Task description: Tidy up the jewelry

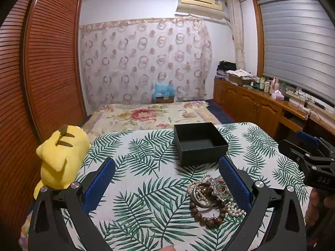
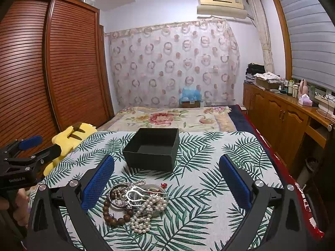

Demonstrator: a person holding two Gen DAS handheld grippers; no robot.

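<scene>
- My left tongs (image 1: 165, 179) and right tongs (image 2: 166, 179): both wide, empty.
- Tangled pile of pearl strands, brown wooden beads, silver bangles (image 2: 136, 202) lies between them, nearer right.
- Open black square box (image 2: 152, 149) just beyond.

My fingers (image 1: 100, 184) wear blue mesh pads on black frames. The desk (image 1: 146, 188) cloth is white with green fern leaves, the box (image 1: 200, 143) matte black, the beads (image 1: 209, 219) brown (pearls (image 2: 144, 211) creamy white), the plush (image 1: 60, 156) yellow.
</scene>
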